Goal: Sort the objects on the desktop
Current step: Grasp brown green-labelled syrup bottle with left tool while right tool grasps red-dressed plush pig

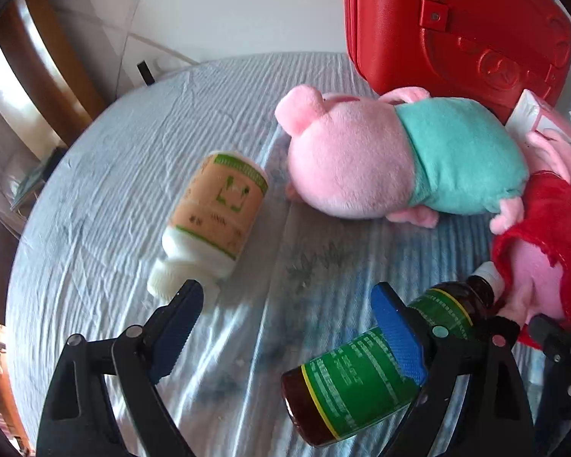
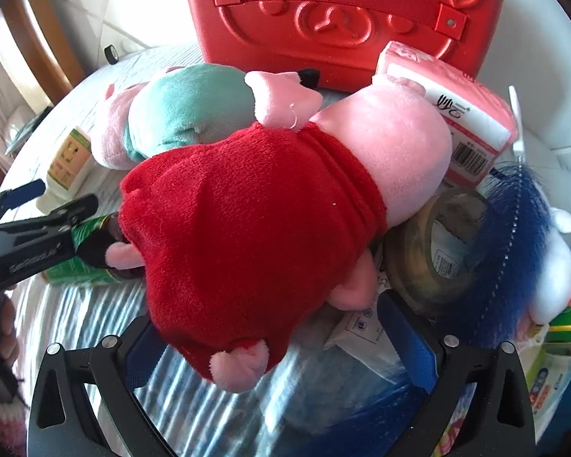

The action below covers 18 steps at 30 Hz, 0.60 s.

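My left gripper (image 1: 289, 312) is open above the blue striped cloth. A white bottle with an orange label (image 1: 213, 217) lies just past its left finger. A brown bottle with a green label (image 1: 365, 373) lies partly behind its right finger. A pink pig plush in teal (image 1: 399, 160) lies ahead. My right gripper (image 2: 274, 339) is open around the lower end of a pink pig plush in a red dress (image 2: 255, 221), jaws not closed on it. The left gripper also shows in the right wrist view (image 2: 45, 221) over the brown bottle (image 2: 91, 266).
A red hard case (image 2: 342, 11) stands at the back. A pink tissue pack (image 2: 464, 122), a tape roll (image 2: 430, 251), a blue and white plush (image 2: 533, 247) and packets lie at the right. The table edge curves at the left (image 1: 57, 205).
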Motion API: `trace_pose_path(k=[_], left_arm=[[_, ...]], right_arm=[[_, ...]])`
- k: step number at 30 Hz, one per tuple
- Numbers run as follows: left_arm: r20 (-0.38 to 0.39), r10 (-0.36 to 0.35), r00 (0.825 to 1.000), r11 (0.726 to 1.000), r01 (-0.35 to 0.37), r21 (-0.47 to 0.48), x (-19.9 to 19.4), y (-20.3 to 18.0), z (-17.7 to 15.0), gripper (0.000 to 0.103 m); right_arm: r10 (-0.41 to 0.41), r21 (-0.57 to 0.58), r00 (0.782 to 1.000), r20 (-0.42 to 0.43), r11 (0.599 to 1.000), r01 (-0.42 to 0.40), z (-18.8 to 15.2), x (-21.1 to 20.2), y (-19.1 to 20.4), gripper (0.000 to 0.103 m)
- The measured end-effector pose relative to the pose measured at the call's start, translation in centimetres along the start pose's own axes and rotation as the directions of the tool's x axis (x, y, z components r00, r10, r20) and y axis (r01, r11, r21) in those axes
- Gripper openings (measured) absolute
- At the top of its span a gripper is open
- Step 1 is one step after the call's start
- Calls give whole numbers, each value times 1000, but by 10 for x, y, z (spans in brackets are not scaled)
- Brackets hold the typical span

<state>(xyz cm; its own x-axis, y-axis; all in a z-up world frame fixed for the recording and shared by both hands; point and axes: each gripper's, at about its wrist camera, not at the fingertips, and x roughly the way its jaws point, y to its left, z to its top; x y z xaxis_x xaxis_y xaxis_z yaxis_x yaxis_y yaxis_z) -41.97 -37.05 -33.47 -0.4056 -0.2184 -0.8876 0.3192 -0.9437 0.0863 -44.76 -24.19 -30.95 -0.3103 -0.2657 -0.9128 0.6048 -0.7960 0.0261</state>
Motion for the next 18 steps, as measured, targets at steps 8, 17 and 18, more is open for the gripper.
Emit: trace_pose_path(k=[8, 17, 18], left_arm=[[-30, -78, 997, 997, 78, 7, -32, -10, -40, 91], [-42, -176, 983, 979, 179, 99, -53, -52, -52, 91], [-60, -170, 984, 979, 176, 99, -40, -49, -50, 90]], right_arm=[[3, 1, 1000, -7, 1000, -3, -9, -7, 2, 103], [6, 21, 1000, -10, 1000, -6, -26, -21, -5, 103], [7, 24, 1000, -5, 1000, -7, -27, -24, -5, 103]])
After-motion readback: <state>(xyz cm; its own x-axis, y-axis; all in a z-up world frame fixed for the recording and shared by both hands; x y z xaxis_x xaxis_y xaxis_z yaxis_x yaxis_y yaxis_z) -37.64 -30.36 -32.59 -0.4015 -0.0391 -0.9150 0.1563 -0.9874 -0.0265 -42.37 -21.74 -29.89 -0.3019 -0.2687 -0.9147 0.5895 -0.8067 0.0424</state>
